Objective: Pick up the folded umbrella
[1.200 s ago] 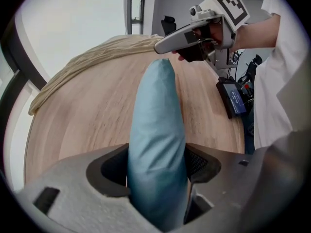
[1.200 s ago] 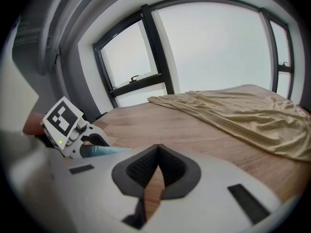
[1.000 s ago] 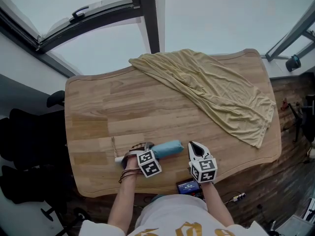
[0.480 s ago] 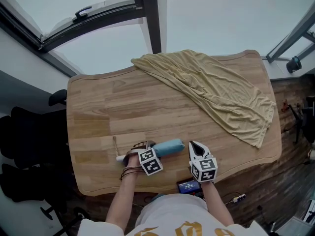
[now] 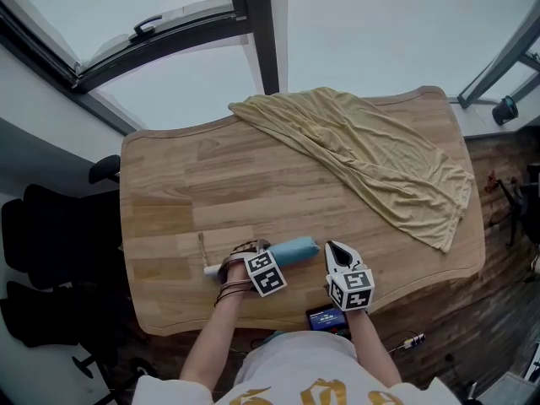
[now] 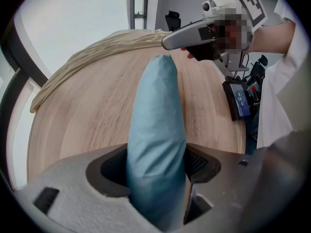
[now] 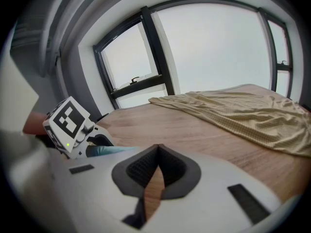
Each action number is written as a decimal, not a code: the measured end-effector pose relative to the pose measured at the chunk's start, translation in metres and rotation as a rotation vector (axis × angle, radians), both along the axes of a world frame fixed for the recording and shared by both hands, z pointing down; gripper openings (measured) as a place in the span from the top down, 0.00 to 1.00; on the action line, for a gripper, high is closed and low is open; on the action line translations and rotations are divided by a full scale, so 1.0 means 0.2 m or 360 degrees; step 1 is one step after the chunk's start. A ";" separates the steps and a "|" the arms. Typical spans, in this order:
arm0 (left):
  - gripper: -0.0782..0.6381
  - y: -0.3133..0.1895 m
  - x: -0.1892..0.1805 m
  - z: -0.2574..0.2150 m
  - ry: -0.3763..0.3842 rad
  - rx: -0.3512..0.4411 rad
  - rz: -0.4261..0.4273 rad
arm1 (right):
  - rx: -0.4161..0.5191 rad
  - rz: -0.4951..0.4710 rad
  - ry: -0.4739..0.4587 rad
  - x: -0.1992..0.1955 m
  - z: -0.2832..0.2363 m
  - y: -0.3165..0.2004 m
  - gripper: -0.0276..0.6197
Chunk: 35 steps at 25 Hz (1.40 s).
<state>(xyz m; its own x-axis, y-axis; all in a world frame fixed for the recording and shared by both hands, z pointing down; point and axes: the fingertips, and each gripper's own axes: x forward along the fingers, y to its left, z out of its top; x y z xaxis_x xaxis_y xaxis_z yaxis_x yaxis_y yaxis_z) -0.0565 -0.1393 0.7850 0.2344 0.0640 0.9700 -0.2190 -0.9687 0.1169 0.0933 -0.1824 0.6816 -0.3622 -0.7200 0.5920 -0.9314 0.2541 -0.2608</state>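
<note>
Pale blue fabric is filling the gap between the jaws of the left hand-held gripper [image 6: 158, 166], which is pinching the folded umbrella [image 6: 158, 125] around its middle. The sleeve of the umbrella is running straight out ahead of those jaws, and in the head view its white handle end [image 5: 211, 269] is sticking out on the opposite side of the left hand-held gripper [image 5: 251, 251]. I cannot tell whether the umbrella is lying on the wooden counter [image 5: 194, 184] or hanging just above it.

The right hand-held gripper [image 7: 156, 152] is holding nothing, its jaws pressed together at the tips. It is hovering just beside the far tip of the umbrella, to the right of the left hand-held gripper, pointing across the counter toward the window.

A beige cloth [image 5: 371, 154] is lying rumpled well beyond both hand-held grippers, draping over the counter's far right part. Behind the right hand-held gripper [image 5: 336, 250], near the person's body, a small device with a lit screen [image 5: 325, 317] is showing.
</note>
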 end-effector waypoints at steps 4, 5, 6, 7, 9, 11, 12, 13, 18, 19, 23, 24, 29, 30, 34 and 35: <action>0.44 0.00 0.00 0.00 0.0018 0.0006 -0.0016 | 0.0013 0.0013 -0.0003 0.00 -0.02 0.01 0.94; 0.44 0.00 0.00 -0.01 0.0029 0.0009 -0.0018 | 0.0015 0.0015 -0.0002 0.01 -0.02 0.01 0.94; 0.44 0.00 0.00 -0.01 0.0035 0.0012 -0.0015 | 0.0015 0.0018 -0.0001 0.01 -0.02 0.01 0.94; 0.45 0.00 0.00 -0.01 0.0036 0.0017 -0.0006 | 0.0014 0.0022 0.0000 0.01 -0.02 0.02 0.94; 0.46 0.00 0.01 -0.01 0.0036 0.0019 0.0002 | 0.0016 0.0029 0.0003 0.02 -0.03 0.02 0.94; 0.47 0.00 0.02 -0.02 0.0049 0.0001 -0.0034 | 0.0026 0.0039 0.0005 0.03 -0.05 0.02 0.94; 0.47 0.00 0.02 -0.02 0.0058 -0.0006 -0.0059 | 0.0034 0.0043 0.0005 0.03 -0.06 0.02 0.94; 0.47 0.00 0.02 -0.02 0.0063 -0.0007 -0.0077 | 0.0042 0.0045 0.0006 0.03 -0.07 0.01 0.94; 0.47 0.02 0.02 -0.04 0.0075 0.0022 -0.0095 | 0.0062 0.0062 0.0004 0.06 -0.09 0.02 0.94; 0.47 0.01 0.02 -0.05 0.0088 0.0033 -0.0109 | 0.0060 0.0065 0.0005 0.06 -0.09 0.03 0.94; 0.47 -0.03 0.03 -0.13 0.0192 0.0103 -0.0221 | 0.0056 0.0067 0.0000 0.07 -0.09 0.04 0.94; 0.47 -0.05 0.04 -0.17 0.0230 0.0122 -0.0260 | 0.0057 0.0070 -0.0011 0.07 -0.10 0.04 0.94; 0.47 -0.15 0.04 -0.33 0.0376 0.0218 -0.0417 | 0.0084 0.0058 -0.0026 0.04 -0.14 0.03 0.94; 0.47 -0.17 0.04 -0.36 0.0407 0.0233 -0.0448 | 0.0093 0.0055 -0.0028 0.04 -0.15 0.03 0.94; 0.47 -0.23 0.03 -0.46 0.0539 0.0265 -0.0586 | 0.0131 0.0048 -0.0039 0.02 -0.18 0.02 0.94; 0.47 -0.25 0.03 -0.48 0.0566 0.0270 -0.0615 | 0.0139 0.0047 -0.0038 0.02 -0.19 0.02 0.94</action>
<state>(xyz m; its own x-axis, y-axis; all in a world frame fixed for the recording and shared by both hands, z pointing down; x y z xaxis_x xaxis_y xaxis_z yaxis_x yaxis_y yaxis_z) -0.0510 -0.1883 0.6897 0.5249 -0.2421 0.8160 -0.5378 -0.8374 0.0976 0.0977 -0.1792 0.6436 -0.3532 -0.7789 0.5182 -0.9326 0.2493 -0.2610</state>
